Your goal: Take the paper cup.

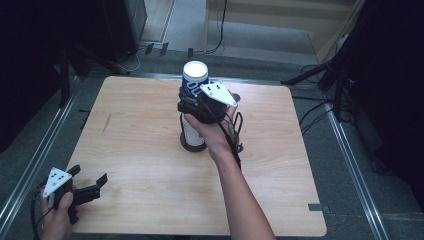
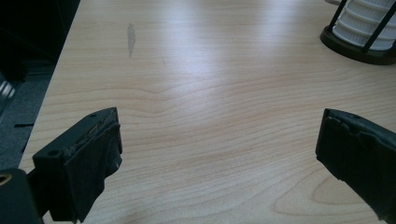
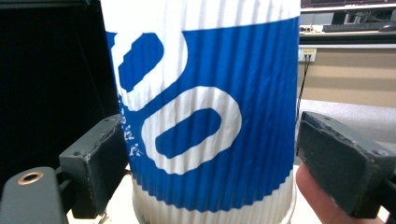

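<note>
Biggest thing here is the light wooden desk with rounded corners (image 1: 150,150), wood grain all over and one small dark smudge (image 2: 131,38) well ahead of the left tongs (image 2: 219,154). Those tongs sit low near the desk's near left corner, jaws spread wide with nothing but bare wood between them.

Next down: the stack of white ribbed paper cups in a black wire holder (image 1: 192,135), standing right under the right tongs (image 3: 205,163).

Then the blue-and-white ribbed paper cup (image 3: 201,116), upright, big white lettering on blue, white rim on top. It's sitting between the right tongs' jaws above the stack; the left pad looks pressed against it, the right pad just beside its wall, so can't tell if it's properly gripped. A fingertip (image 3: 317,200) pokes in beneath the right jaw.
</note>
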Motion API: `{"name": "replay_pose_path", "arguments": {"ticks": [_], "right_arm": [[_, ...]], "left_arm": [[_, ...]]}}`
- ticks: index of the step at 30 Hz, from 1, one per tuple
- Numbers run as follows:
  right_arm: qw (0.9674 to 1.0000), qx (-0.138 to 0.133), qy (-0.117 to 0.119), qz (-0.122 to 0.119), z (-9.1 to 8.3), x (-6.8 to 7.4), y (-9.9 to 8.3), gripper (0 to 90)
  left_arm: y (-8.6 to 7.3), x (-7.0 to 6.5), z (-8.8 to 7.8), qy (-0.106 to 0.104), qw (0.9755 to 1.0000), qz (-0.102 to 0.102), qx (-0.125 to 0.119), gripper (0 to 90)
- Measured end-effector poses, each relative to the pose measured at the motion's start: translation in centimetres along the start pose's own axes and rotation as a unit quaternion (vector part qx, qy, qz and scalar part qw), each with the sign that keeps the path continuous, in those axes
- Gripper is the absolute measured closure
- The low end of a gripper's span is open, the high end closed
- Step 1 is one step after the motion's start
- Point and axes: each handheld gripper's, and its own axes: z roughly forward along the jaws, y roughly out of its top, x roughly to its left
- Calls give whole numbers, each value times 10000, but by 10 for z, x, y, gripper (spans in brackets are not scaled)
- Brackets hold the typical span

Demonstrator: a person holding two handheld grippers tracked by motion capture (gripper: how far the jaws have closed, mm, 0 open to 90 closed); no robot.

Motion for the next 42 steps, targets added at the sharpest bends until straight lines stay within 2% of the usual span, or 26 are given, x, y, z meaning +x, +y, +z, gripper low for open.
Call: {"name": "replay_pose_path", "arguments": {"ticks": [10, 22, 36, 42], "right_arm": [[10000, -16, -37, -88, 5, 3, -1, 139], [9998, 116, -97, -157, 11, 4, 1, 149], [9996, 58, 4, -282, 9, 4, 1, 182], [9997, 5, 6, -244, 8, 3, 3, 187]], "left_arm": [[0, 0, 0, -8, 10000, 0, 5, 13], [0, 0, 0, -16, 10000, 13, 28, 13], [0, 0, 1, -25, 10000, 8, 44, 13], [0, 0, 1, -35, 10000, 8, 42, 13]]}}
